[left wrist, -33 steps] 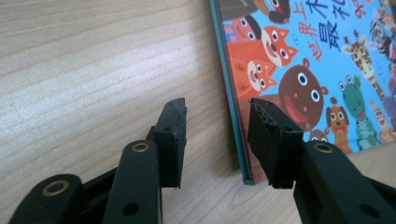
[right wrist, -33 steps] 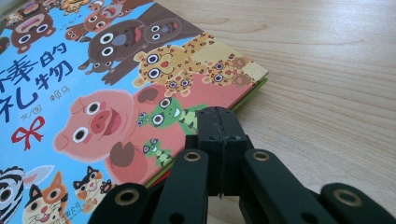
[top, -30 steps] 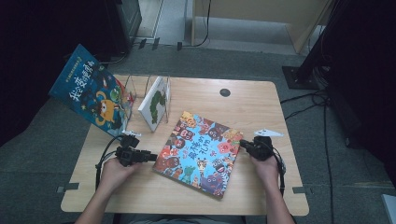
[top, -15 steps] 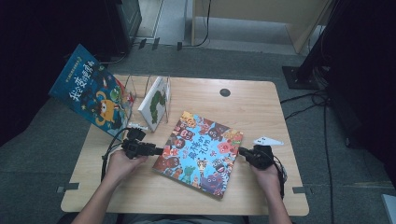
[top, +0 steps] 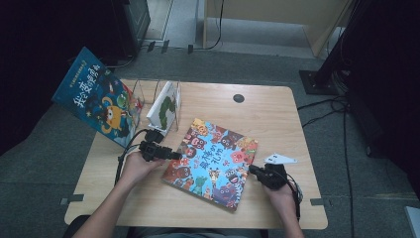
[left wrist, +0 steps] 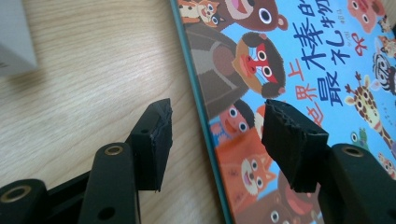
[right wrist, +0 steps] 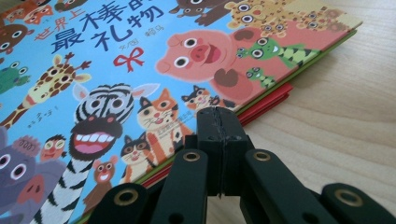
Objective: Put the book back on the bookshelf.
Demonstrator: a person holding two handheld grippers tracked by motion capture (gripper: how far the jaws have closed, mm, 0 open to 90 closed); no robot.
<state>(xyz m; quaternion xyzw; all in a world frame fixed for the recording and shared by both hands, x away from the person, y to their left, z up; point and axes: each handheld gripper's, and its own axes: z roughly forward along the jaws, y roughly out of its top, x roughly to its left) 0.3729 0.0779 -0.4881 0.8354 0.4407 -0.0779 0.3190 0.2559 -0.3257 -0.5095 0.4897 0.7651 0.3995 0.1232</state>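
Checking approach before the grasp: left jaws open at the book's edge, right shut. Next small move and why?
Probably ease the left gripper forward so its open jaws straddle the book spine edge, then close. They have just been opening, with only the edge between them and no pad pressing. The right gripper, jaws shut, sits at the opposite edge.

The left gripper [top: 174, 155] is held low with its jaws parted, having just been opening. The right gripper [top: 251, 169] is kept fully closed, jaws pressed together.
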